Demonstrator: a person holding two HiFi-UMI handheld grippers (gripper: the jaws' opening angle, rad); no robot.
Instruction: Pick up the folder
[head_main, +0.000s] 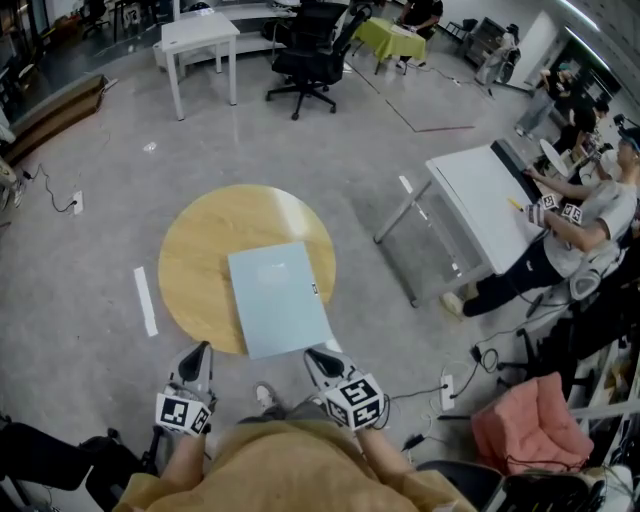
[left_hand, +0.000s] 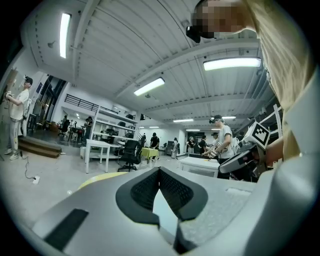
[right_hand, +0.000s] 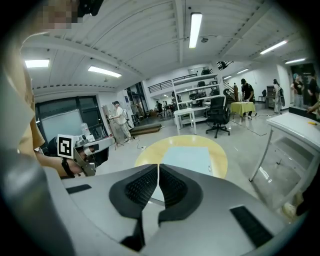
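Finding: the folder (head_main: 278, 298), pale blue, lies flat and closed on the round yellow table (head_main: 195, 250), with its near edge at the table's near rim and possibly just over it; I cannot settle which. My left gripper (head_main: 199, 352) and right gripper (head_main: 318, 357) hang just short of that edge, one toward each near corner, touching neither folder nor table. In the left gripper view my left jaws meet at the tips with nothing between them, and the right gripper view shows the same for the right. Risks, in my judgement: first, if I advance with the jaws together, I can only shove the folder across the smooth top, away from me or askew. Second, the folder is thin and flush to the surface, so a lower jaw that fails to get under the edge will scrape the table or skate over the cover. Third, a pinch on the top cover alone would let the folder fall open and sag. Fourth, an uneven lift by the two grippers could twist it loose.
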